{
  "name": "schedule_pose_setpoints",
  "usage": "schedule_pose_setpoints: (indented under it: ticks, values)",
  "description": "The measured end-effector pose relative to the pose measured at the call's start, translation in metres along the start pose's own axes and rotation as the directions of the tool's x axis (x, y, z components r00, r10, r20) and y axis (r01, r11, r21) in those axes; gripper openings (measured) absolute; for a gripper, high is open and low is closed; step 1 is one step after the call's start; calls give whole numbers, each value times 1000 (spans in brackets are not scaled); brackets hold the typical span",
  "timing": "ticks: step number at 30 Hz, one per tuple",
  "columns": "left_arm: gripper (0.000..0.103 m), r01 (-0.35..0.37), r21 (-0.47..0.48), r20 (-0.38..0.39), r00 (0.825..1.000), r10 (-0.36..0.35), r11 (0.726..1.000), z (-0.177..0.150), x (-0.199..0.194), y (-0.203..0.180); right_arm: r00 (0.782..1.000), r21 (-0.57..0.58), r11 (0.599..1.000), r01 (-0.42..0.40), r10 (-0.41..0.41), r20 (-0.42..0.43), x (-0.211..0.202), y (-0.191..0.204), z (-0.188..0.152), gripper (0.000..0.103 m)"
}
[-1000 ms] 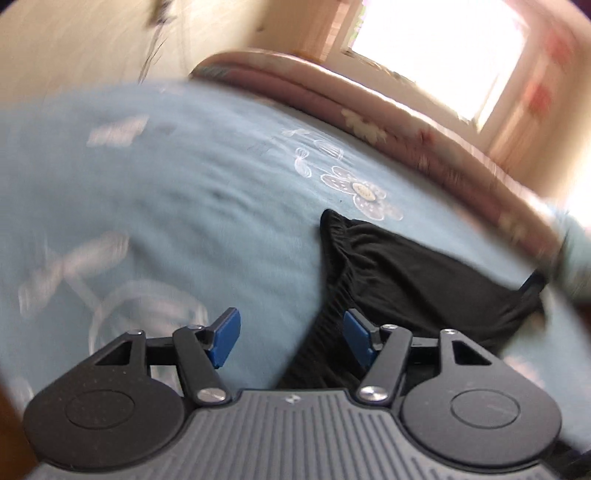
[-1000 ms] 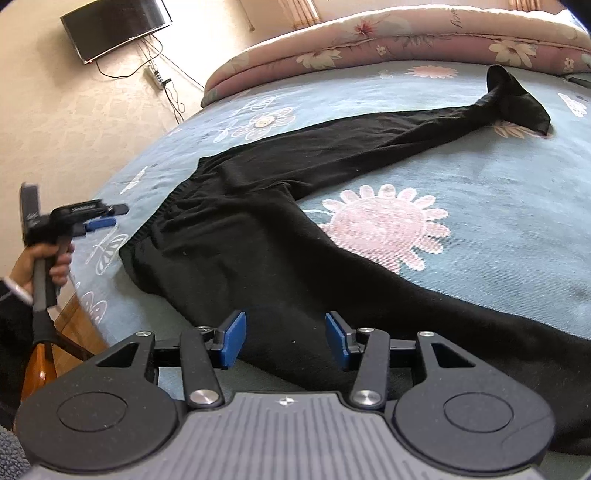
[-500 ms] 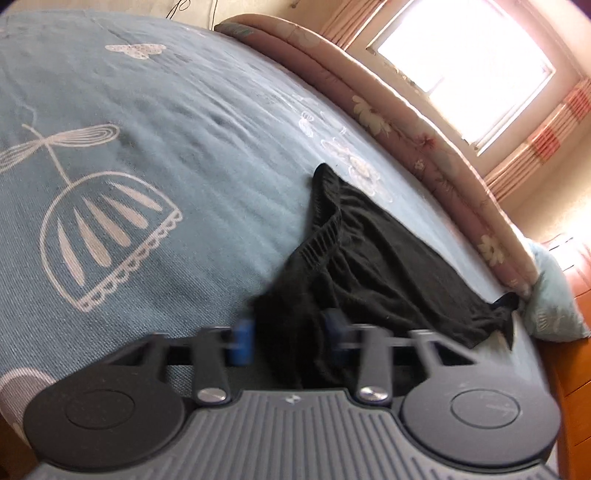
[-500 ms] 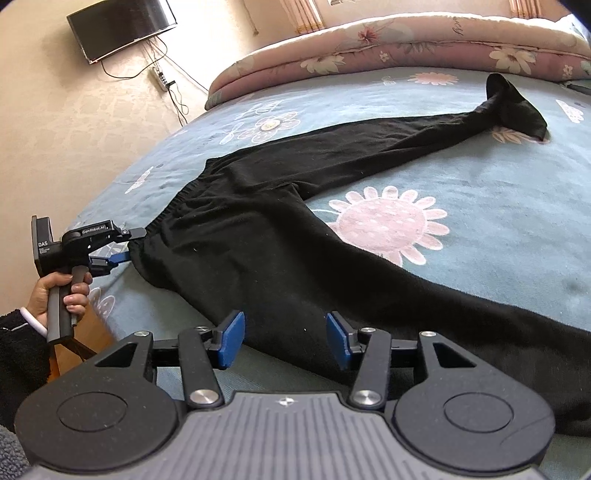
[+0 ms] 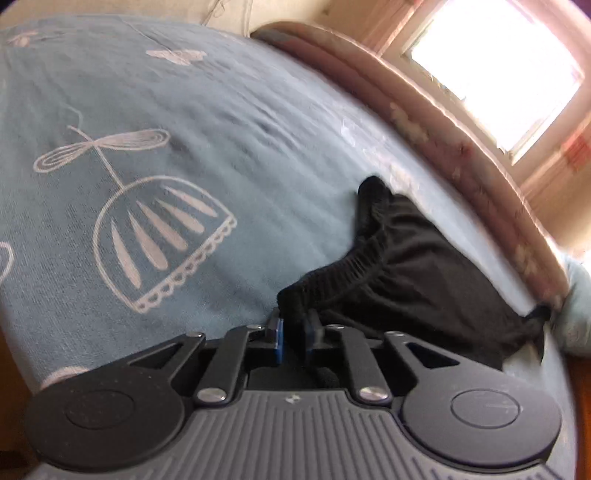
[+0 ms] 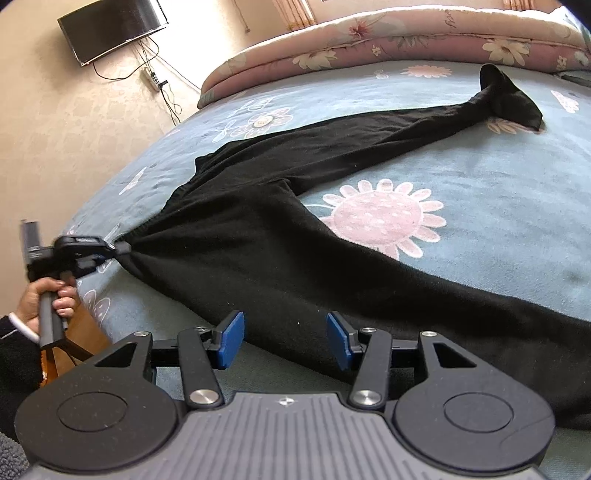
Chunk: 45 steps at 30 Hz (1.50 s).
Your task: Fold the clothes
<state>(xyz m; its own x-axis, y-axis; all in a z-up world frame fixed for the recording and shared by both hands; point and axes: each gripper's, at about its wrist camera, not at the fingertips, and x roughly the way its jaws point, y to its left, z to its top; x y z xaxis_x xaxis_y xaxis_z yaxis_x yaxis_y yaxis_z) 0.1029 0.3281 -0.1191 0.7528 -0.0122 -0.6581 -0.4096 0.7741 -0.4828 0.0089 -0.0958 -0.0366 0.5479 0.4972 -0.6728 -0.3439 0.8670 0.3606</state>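
While black trousers lie spread across blue bedspread, legs splayed apart, far cuff near pink quilt, fold starts at waistband. Left gripper clenched on waistband corner at bed edge; bite looks shallow, though blur makes depth hard to judge. Right gripper hangs released over near leg, nothing between pads. Advice: secure second hold on near leg or waist before lifting, keep fabric taut, carry one leg over other.

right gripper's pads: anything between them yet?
Nothing gripped. In the right wrist view the right gripper stands open over the near edge of the black trousers and bare bedspread; its pads touch no cloth.
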Motion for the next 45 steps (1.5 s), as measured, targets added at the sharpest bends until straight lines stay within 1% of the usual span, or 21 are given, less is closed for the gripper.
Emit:
schedule_pose_setpoints:
  ticks: [1, 3, 6, 9, 11, 13, 15, 17, 20, 24, 26, 29, 32, 33, 34, 36, 39, 41, 42, 44, 45]
  values:
    - [16, -11, 15, 6, 1000, 11, 1000, 1, -1, -3, 1000, -7, 1000, 4, -4, 2, -2, 1, 0, 56]
    - [27, -40, 52, 23, 999, 39, 998, 0, -6, -9, 1000, -10, 1000, 9, -9, 16, -7, 0, 0, 59]
    - [31, -90, 101, 37, 996, 87, 991, 0, -16, -15, 999, 4, 1000, 25, -25, 47, -17, -6, 0, 60]
    - [37, -125, 162, 80, 990, 114, 979, -3, -34, -19, 995, 9, 997, 75, -75, 69, -29, -15, 0, 60]
    - [38, -147, 247, 116, 986, 122, 958, -7, -46, -29, 989, 1, 992, 124, -124, 82, -42, -23, -2, 60]
    - [39, -170, 357, 152, 981, 122, 919, -14, -56, -47, 980, -6, 984, 179, -178, 94, -57, -32, -5, 60]
    - [45, -174, 479, 188, 978, 94, 860, -26, -64, -71, 963, -13, 967, 253, -250, 101, -73, -41, -10, 60]
    - [51, -158, 598, 212, 977, 35, 786, -42, -70, -98, 938, -17, 943, 332, -328, 109, -90, -50, -16, 60]
    - [55, -112, 752, 206, 976, -69, 650, -71, -74, -143, 891, 31, 899, 436, -436, 123, -121, -69, -27, 60]
    - [57, -25, 888, 132, 970, -204, 458, -117, -74, -196, 833, 128, 845, 520, -534, 146, -167, -92, -46, 58]
    - [57, 11, 928, 84, 967, -240, 371, -141, -71, -219, 801, 153, 816, 557, -577, 159, -186, -99, -57, 52]
    - [57, 82, 965, -10, 961, -275, 251, -174, -67, -245, 755, 177, 774, 608, -632, 173, -213, -105, -72, 51]
    - [57, 126, 979, -76, 954, -291, 159, -202, -67, -262, 703, 206, 729, 652, -684, 195, -241, -112, -83, 51]
    - [57, 144, 980, -98, 951, -292, 138, -209, -66, -266, 684, 217, 713, 667, -701, 202, -250, -114, -87, 51]
    - [57, 163, 979, -122, 950, -288, 123, -216, -64, -269, 673, 233, 703, 672, -711, 203, -259, -118, -91, 51]
    - [57, 177, 980, -145, 952, -270, 95, -228, -61, -274, 684, 256, 706, 660, -706, 182, -264, -128, -99, 51]
    - [57, 150, 989, -142, 957, -252, 16, -245, -62, -276, 720, 249, 731, 636, -678, 149, -251, -136, -111, 51]
    - [58, 140, 990, -141, 962, -234, -18, -249, -61, -277, 761, 247, 768, 591, -632, 145, -237, -136, -117, 51]
    - [58, 132, 991, -134, 965, -225, -26, -250, -60, -277, 789, 241, 794, 558, -598, 144, -229, -136, -119, 51]
    - [58, 118, 993, -122, 972, -200, -29, -250, -57, -276, 846, 204, 850, 487, -516, 133, -208, -135, -119, 51]
    - [58, 114, 993, -116, 975, -189, -25, -249, -56, -274, 865, 158, 869, 469, -488, 118, -195, -131, -118, 51]
